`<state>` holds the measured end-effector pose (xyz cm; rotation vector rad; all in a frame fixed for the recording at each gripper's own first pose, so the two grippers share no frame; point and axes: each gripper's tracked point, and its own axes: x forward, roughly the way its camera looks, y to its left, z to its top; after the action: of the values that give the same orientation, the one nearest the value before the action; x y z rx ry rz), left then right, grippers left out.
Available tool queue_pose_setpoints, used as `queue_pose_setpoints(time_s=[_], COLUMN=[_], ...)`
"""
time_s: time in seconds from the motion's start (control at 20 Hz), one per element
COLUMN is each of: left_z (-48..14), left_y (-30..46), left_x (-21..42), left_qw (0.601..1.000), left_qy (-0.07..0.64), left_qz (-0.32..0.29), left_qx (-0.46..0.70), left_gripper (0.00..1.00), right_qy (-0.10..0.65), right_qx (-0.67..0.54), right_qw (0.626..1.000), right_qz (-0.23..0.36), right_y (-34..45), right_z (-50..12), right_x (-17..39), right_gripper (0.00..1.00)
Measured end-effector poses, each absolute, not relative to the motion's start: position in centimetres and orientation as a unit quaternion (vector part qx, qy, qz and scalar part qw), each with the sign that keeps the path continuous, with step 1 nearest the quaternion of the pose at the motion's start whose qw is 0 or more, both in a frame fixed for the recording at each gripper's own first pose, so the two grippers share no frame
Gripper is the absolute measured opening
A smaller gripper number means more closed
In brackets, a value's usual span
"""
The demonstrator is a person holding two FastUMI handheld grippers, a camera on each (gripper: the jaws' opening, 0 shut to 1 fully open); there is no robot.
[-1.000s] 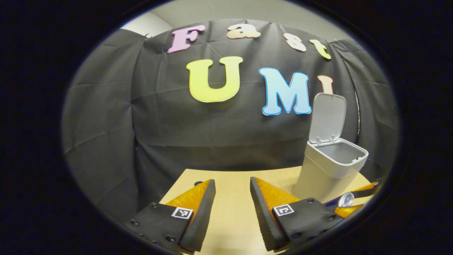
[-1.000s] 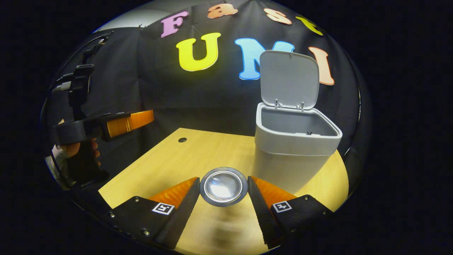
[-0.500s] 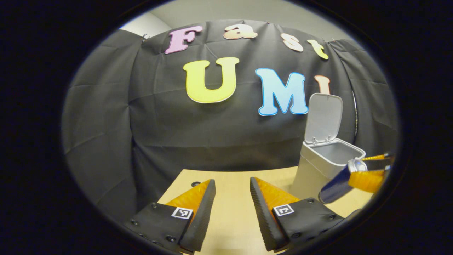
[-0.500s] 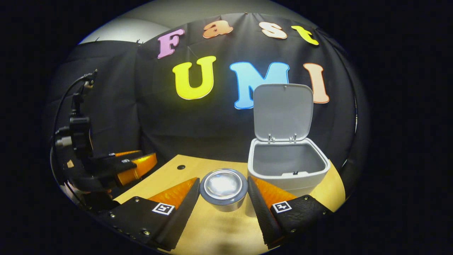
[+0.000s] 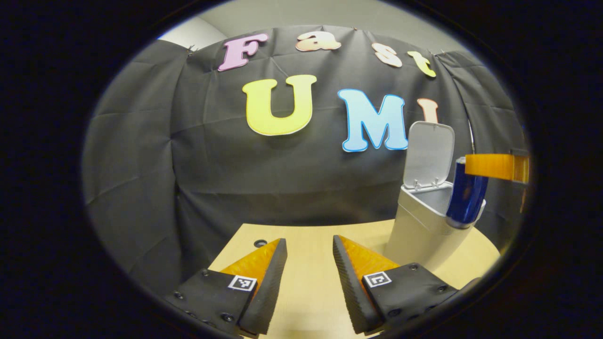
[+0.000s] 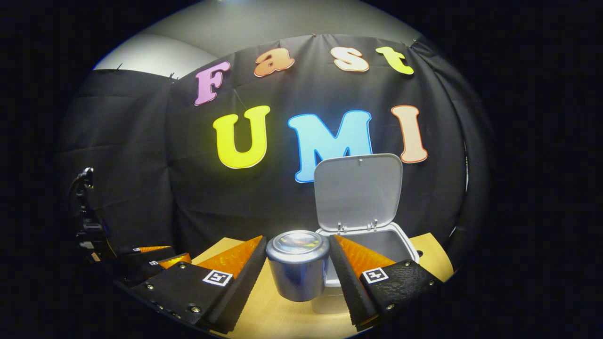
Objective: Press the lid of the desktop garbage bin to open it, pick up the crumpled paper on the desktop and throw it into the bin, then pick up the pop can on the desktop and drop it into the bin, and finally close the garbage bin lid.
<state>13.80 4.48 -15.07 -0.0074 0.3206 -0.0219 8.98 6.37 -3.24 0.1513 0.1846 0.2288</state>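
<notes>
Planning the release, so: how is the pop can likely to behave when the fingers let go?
The pop can hangs upright at the garbage bin rim, so it should drop in. Its round, smooth metal wall could slip or roll. Held by the right gripper alone, it is probably light.

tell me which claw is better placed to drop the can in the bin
Right. The right claw is shut on the can, held upright beside the open bin near its rim. The left claw is open, holds nothing and sits back over the table.
</notes>
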Motion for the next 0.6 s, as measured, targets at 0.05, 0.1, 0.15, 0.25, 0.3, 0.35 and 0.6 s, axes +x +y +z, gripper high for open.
queue_pose_setpoints(time_s=[0.05,0.1,0.15,0.25,0.3,0.35,0.6], left_z=[-15.1,-15.2,-15.2,-15.4,-15.6,-15.6,-16.0], left_y=[4.6,4.7,4.8,4.7,4.7,4.7,4.7], left_x=[13.8,13.9,13.9,14.0,14.1,14.1,14.4], left_qw=[0.987,0.987,0.987,0.986,0.986,0.986,0.986], left_qy=[0.161,0.162,0.163,0.165,0.166,0.167,0.169], left_qz=[-0.010,-0.009,-0.008,-0.007,-0.007,-0.008,-0.006], left_qx=[-0.004,-0.004,-0.004,-0.004,-0.005,-0.005,-0.005], left_gripper=[0.68,0.68,0.68,0.68,0.68,0.68,0.68], right_qy=[0.090,0.091,0.092,0.091,0.089,0.088,0.088], right_qx=[0.075,0.074,0.074,0.075,0.073,0.070,0.062], right_qw=[0.987,0.988,0.988,0.989,0.990,0.990,0.992], right_qz=[0.109,0.104,0.100,0.091,0.087,0.084,0.072], right_y=[5.7,5.2,4.8,4.0,3.6,3.2,2.4], right_z=[-3.2,-3.3,-3.4,-3.5,-3.5,-3.5,-4.1], right_x=[9.4,9.6,9.9,10.5,10.9,11.3,13.6], right_gripper=[0.85,0.85,0.85,0.85,0.85,0.85,0.85])
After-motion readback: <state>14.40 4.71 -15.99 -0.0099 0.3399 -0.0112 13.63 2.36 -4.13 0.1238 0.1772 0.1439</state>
